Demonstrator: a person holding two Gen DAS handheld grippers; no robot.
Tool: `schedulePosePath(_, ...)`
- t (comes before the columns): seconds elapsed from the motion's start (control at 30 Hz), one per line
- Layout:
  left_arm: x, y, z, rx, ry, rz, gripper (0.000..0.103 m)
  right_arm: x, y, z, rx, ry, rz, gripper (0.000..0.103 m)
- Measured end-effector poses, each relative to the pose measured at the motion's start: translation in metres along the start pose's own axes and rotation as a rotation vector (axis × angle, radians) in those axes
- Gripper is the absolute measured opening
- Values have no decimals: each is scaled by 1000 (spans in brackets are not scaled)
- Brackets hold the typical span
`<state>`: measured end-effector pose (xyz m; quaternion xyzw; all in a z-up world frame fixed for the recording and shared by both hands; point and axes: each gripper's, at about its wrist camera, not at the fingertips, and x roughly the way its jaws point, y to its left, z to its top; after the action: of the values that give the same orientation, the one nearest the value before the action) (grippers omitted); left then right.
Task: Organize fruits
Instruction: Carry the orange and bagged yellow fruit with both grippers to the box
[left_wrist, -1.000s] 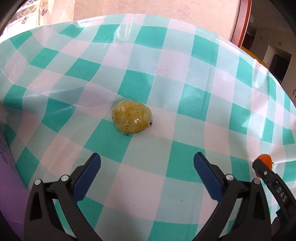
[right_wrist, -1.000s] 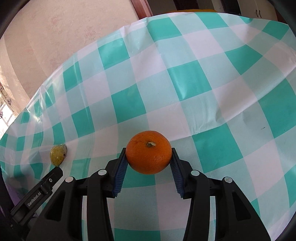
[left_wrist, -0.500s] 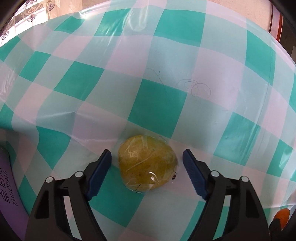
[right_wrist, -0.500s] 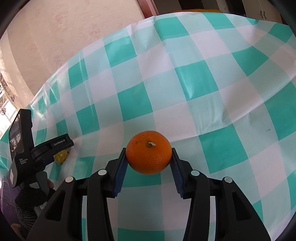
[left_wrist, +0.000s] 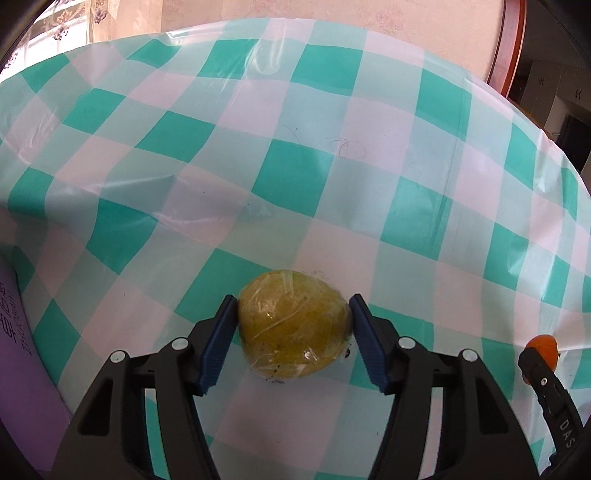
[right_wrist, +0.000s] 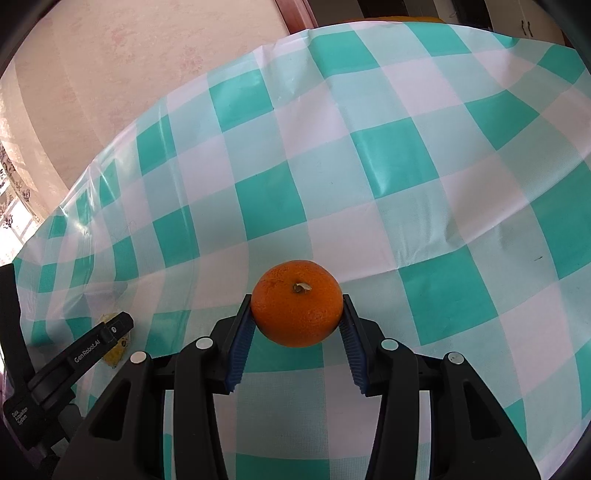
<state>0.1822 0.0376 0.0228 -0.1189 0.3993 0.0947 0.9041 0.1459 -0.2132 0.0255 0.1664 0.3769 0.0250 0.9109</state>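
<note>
Plastic-wrapped yellow fruit (left_wrist: 293, 325), left view, orange (right_wrist: 296, 308), right

Round orange mandarins with a green stem scar: one (right_wrist: 296, 303), seen from the right wrist; from the left wrist only a sliver shows, to the right of the wrapped fruit.
Yellow-green fruits wrapped in clear plastic film: one (left_wrist: 293, 325), seen from the left wrist; from the right wrist it shows to the left of the mandarin, partly hidden.
Black two-finger grippers with blue ribbed pads: two, the left gripper (left_wrist: 293, 334) and the right gripper (right_wrist: 295, 341).
Benches covered with a teal-and-white checked plastic cloth: one (left_wrist: 295, 173).
Purple objects with printed lettering: one (left_wrist: 14, 354), left of the wrapped fruit at the bench edge.
</note>
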Motion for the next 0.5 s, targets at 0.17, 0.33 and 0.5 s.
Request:
schedulePosePath(0.17, -34, 0, -38, 35, -6, -84, 62, 0, 0, 0, 1, -1, 1, 45)
schedulePosePath(0.33, -56, 9, -73, 27, 40, -129, 62, 0, 0, 0, 1, -2, 1, 45)
schedulePosePath(0.5, -95, 14, -112, 95, -34, -155, 62, -1, 0, 0, 2, -3, -1, 45)
